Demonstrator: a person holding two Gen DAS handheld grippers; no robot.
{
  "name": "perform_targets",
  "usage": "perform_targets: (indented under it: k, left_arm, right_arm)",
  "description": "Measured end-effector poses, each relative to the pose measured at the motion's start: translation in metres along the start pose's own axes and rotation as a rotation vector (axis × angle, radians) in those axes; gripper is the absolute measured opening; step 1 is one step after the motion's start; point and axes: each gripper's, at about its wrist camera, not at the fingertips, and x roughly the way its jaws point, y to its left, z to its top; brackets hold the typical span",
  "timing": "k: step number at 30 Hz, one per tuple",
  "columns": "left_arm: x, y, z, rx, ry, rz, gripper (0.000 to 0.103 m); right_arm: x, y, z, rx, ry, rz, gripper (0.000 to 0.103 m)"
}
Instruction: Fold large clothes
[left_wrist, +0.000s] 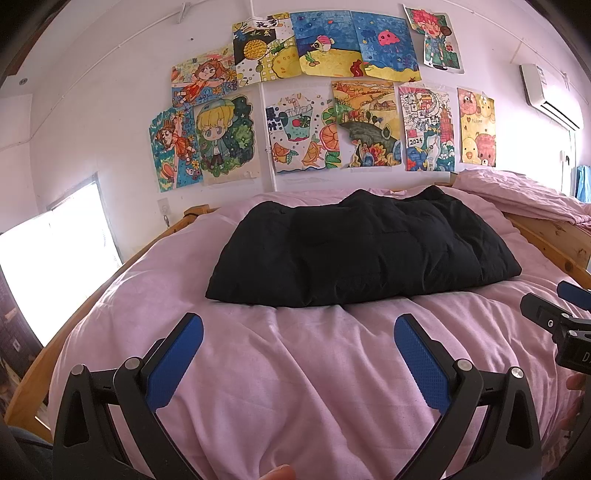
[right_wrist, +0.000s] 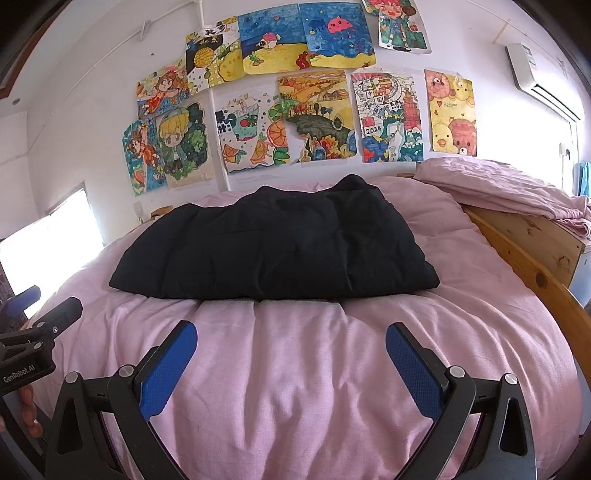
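Both hand-held grippers, left (left_wrist: 298, 354) and right (right_wrist: 291, 360), hover spread wide over the pink bed (left_wrist: 295, 387), folded black padded jacket (left_wrist: 364, 251) lying beyond.

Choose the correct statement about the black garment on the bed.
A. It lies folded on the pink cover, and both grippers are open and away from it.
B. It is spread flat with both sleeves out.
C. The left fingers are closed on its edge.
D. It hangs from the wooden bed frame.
A: the black garment lies as a folded bundle on the pink cover, while the left gripper and right gripper are open, short of it.
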Motion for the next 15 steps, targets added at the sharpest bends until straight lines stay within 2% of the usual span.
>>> perform_targets:
  k: [15]
  left_arm:
    - [0.0008,0.0015,-0.0011,0.003,-0.001,-0.002,0.102]
  right_arm:
    - [0.0001,0.0008,0.0006,0.002,0.001,-0.001,0.103]
